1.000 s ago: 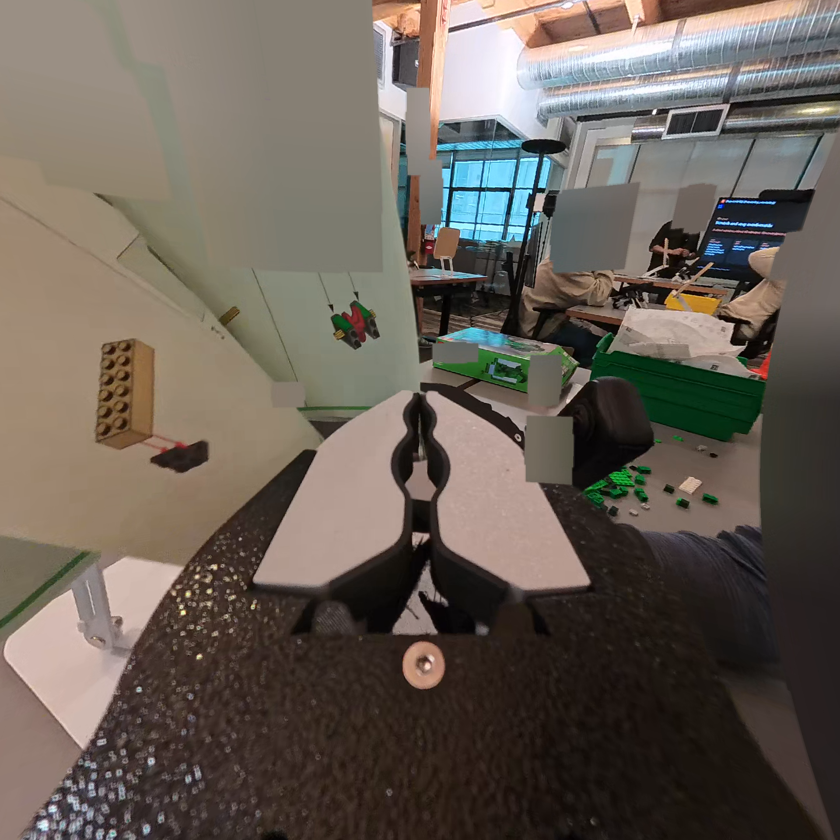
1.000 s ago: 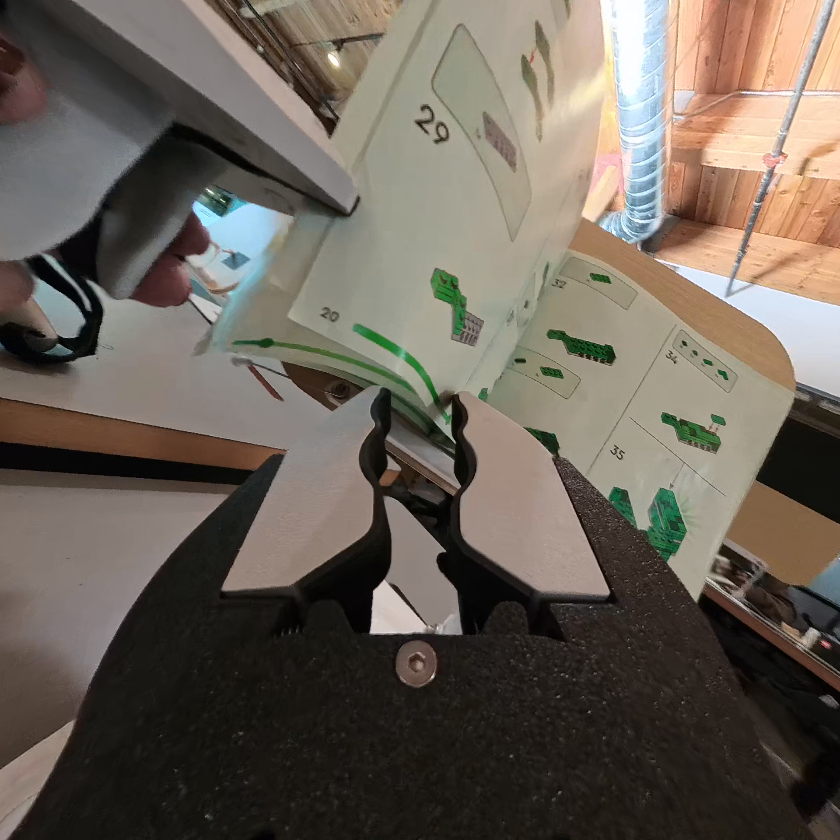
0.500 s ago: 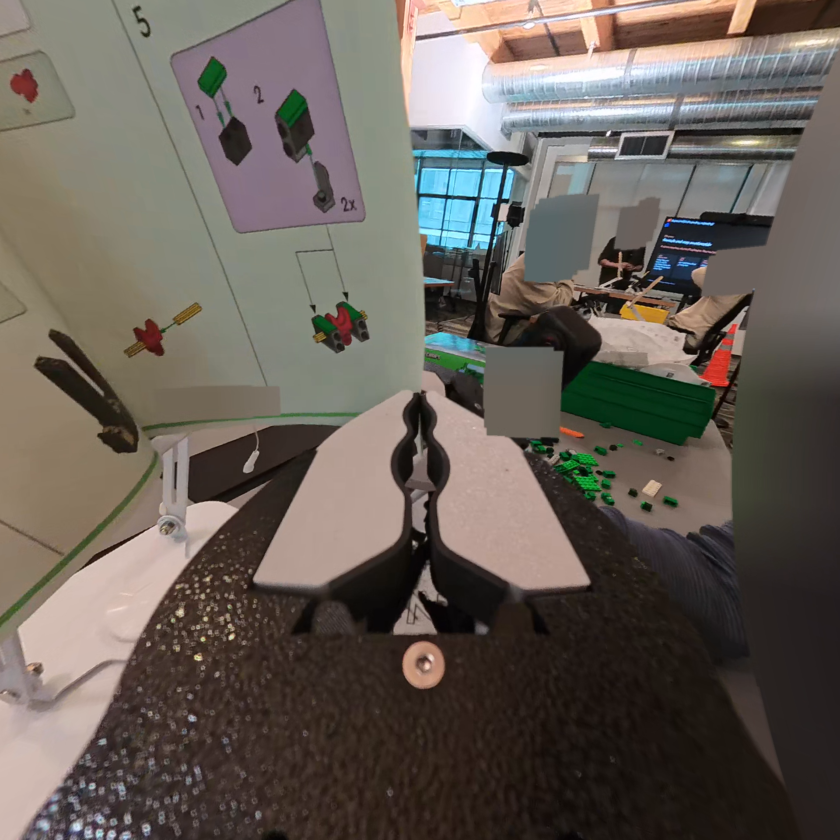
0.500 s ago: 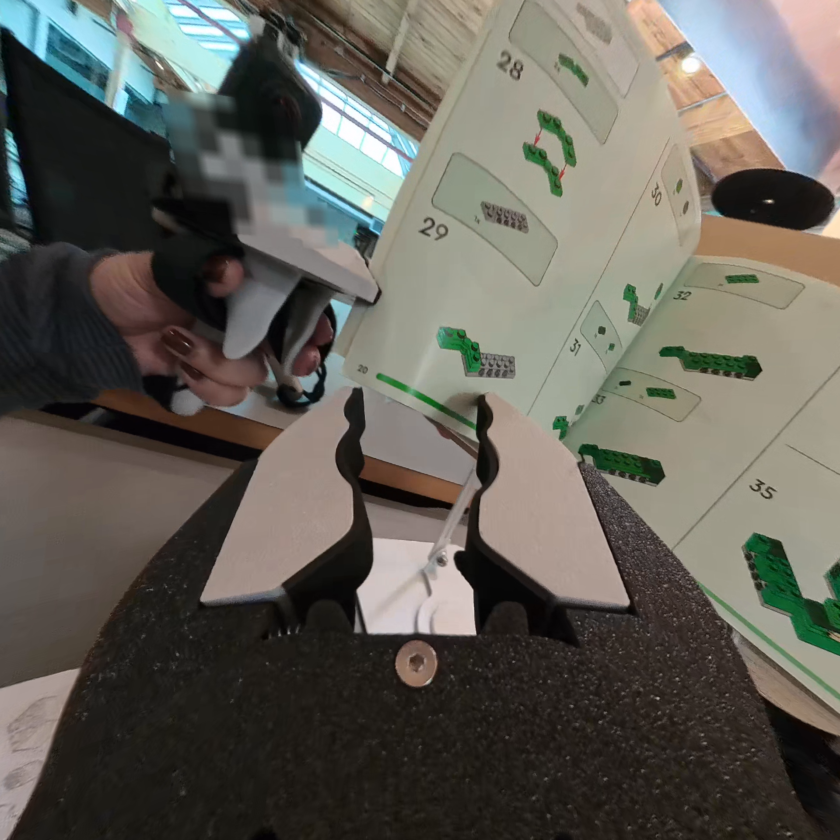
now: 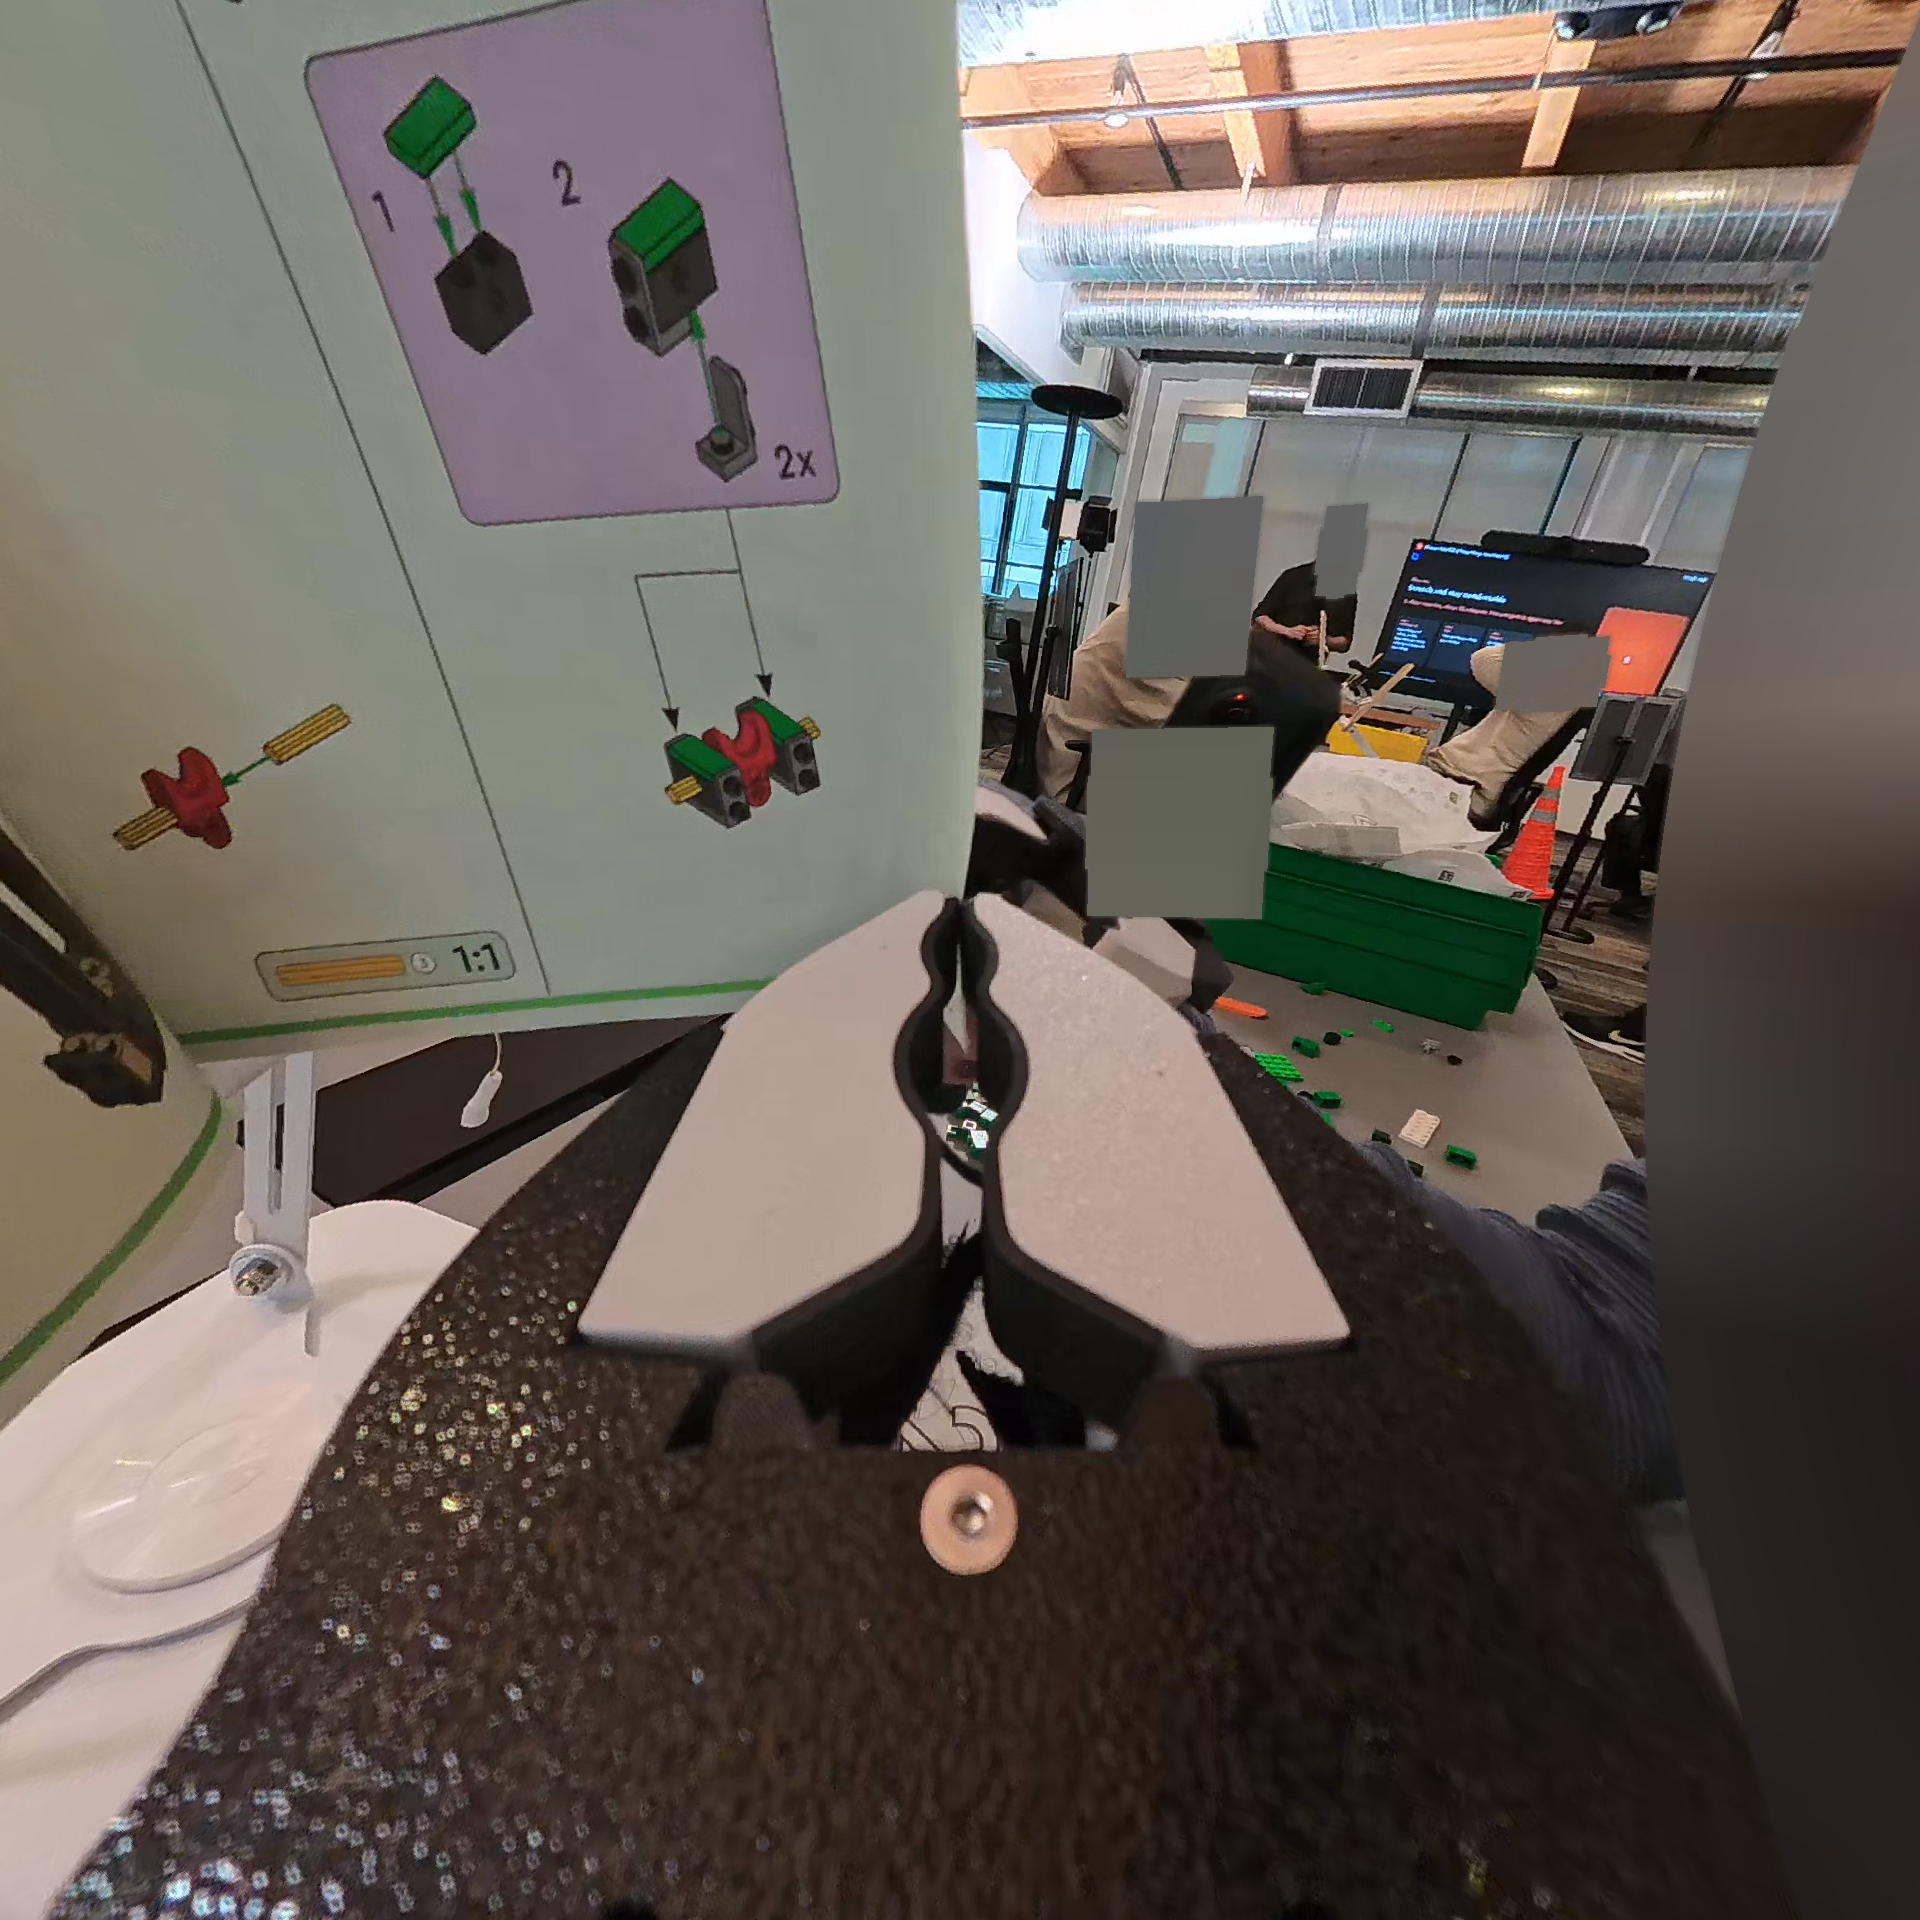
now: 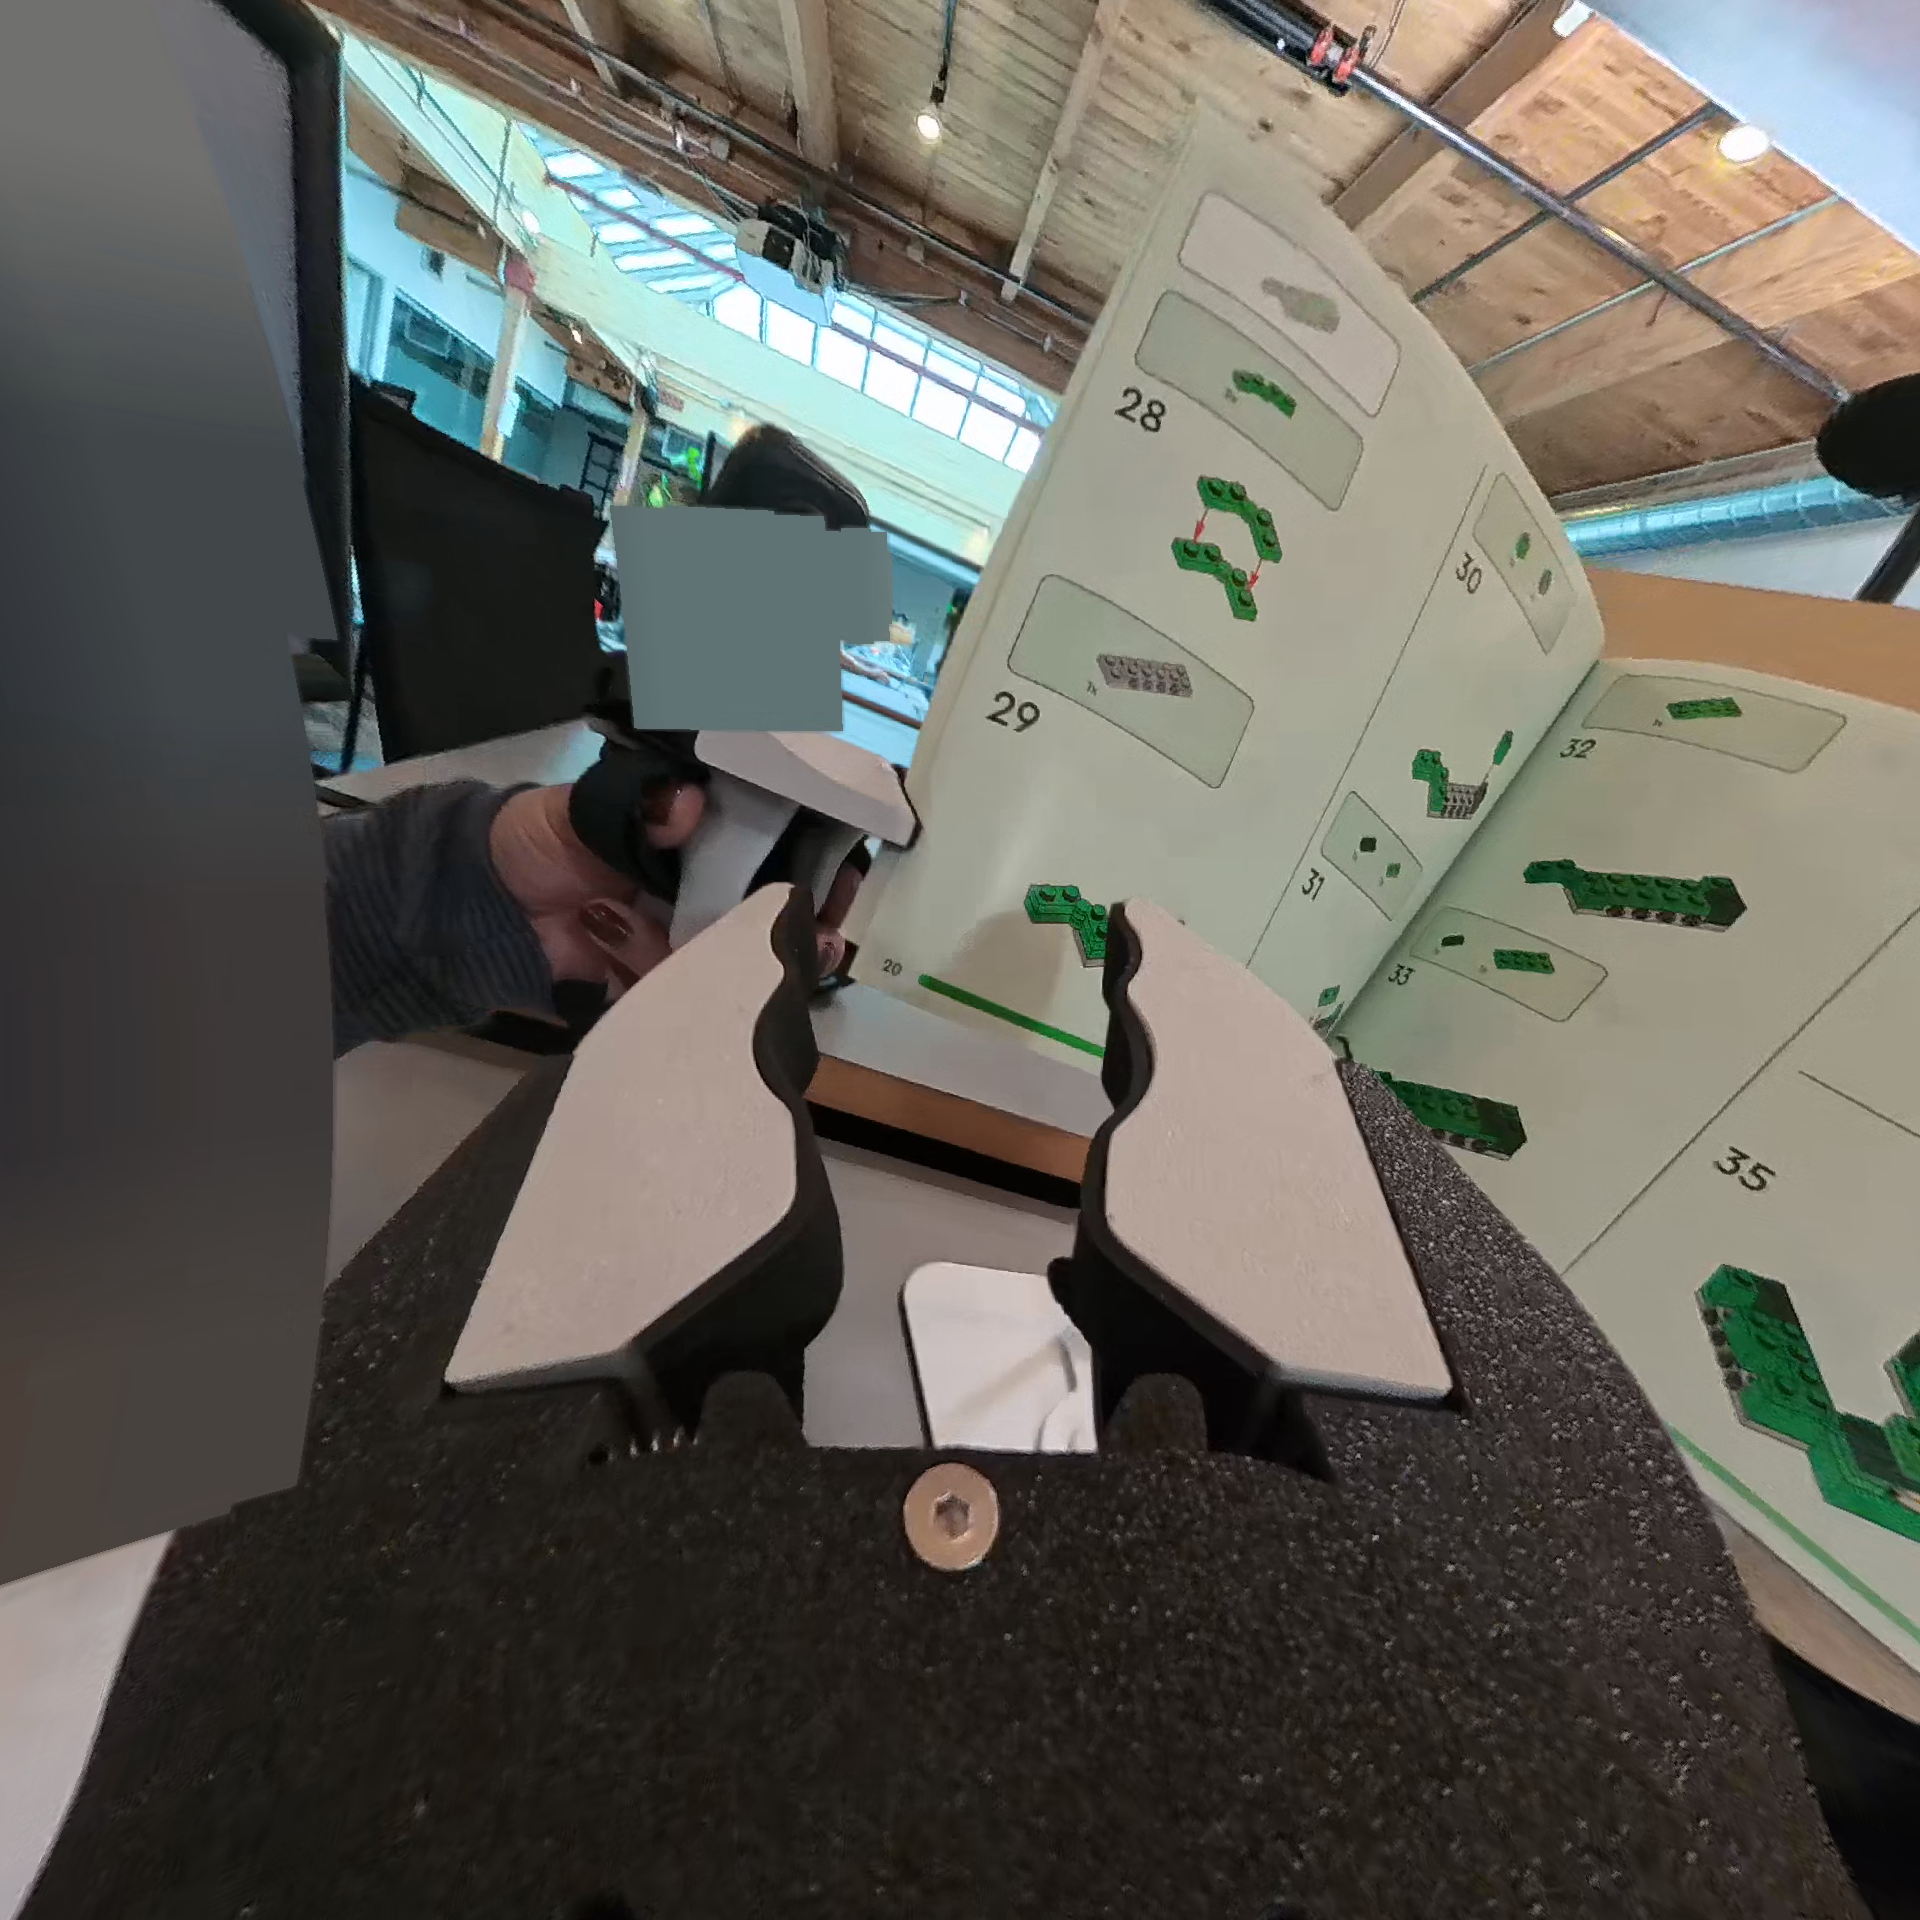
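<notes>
My left gripper (image 5: 958, 906) stays pressed closed on nothing, the instruction booklet (image 5: 499, 499) filling the upper left of its frame. My right gripper (image 6: 951, 914) has spread wider since half a second ago, empty, with the booklet's standing page (image 6: 1226, 665) right of centre.

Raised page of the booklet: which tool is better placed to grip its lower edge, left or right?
Right, probably. The right tool is open, and the raised page has its lower edge just ahead of the gap. The left tool is shut, up at the page's side edge.
</notes>
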Tool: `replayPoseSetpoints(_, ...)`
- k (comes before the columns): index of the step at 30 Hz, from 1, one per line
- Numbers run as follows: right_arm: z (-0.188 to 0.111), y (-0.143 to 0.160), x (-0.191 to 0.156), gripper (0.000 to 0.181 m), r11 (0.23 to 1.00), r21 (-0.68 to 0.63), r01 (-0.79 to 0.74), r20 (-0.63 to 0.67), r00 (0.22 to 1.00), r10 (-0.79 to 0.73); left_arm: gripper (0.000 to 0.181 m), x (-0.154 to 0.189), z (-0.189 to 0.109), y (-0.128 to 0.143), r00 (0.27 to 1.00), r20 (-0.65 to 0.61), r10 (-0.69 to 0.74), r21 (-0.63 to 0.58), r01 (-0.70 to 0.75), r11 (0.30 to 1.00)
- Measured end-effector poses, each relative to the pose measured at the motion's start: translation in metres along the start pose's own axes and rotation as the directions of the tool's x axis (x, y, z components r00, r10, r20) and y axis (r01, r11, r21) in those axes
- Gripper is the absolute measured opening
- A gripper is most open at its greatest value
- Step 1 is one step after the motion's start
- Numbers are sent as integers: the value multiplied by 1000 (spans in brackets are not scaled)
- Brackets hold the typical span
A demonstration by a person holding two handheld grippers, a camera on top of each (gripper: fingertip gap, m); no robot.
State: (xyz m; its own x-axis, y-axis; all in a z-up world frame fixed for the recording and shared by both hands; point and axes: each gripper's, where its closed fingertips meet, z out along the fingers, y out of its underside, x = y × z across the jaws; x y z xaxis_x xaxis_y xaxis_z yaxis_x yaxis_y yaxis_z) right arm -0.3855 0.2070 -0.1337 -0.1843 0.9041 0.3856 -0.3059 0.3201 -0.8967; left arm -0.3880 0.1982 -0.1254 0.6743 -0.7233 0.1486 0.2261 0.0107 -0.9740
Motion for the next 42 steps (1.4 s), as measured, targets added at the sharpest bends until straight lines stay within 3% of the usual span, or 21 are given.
replayPoseSetpoints(11, 4, 16, 0, 47, 979, -172, 112, -20, 993, -117, 0, 2, 0, 1, 1000, -10, 3, -11, -3, 1000)
replayPoseSetpoints(18, 6, 13, -5, 47, 990, -124, 67, 14, 998, -66, 4, 11, 2, 0, 998, -57, 7, -1, -7, 1000)
replayPoseSetpoints(34, 1, 12, -1, 43, 994, -103, 31, 3, 1000, -31, 0, 6, 4, -1, 999, -3, 36, -8, -36, 999)
replayPoseSetpoints(38, 2, 12, -3, 42, 995, -100, 27, 13, 1000, -26, 14, 13, 6, 0, 999, -48, 22, -12, -23, 1000)
replayPoseSetpoints(42, 4, 14, -5, 42, 994, -104, 21, 25, 999, -19, 14, 13, 8, 3, 998, -46, 37, -32, -39, 999)
